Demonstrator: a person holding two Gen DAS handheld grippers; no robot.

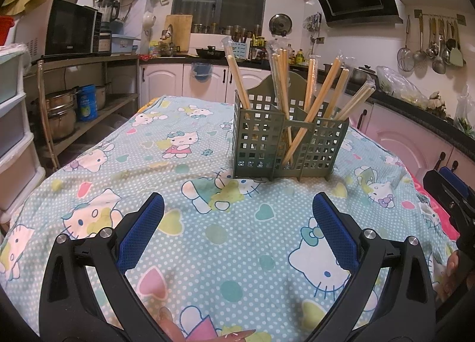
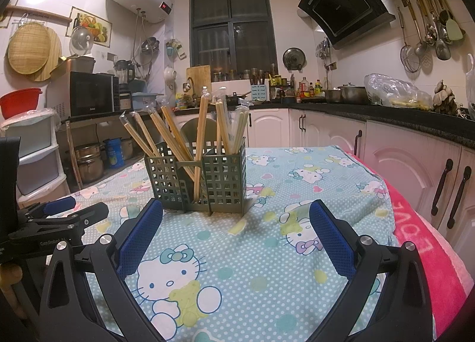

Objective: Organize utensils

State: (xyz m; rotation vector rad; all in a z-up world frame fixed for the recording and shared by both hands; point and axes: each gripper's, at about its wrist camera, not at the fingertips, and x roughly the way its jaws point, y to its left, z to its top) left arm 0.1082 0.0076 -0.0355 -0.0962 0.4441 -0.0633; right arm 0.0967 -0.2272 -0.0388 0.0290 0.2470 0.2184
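both grippers (image 1: 237,232) (image 2: 236,236) spread wide, nothing held | caddy (image 1: 285,146) at 12 o'clock on cloth (image 1: 207,238), chopsticks (image 1: 323,92) all inside | looks done-ish, maybe straighten leaners gently

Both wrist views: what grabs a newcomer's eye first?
The green holder mid-table, bristling with wrapped chopsticks leaning every way. Under it, the loud cartoon-cat cloth covers the whole table. Both grippers, left and right, hang open and empty on the near side of the holder.
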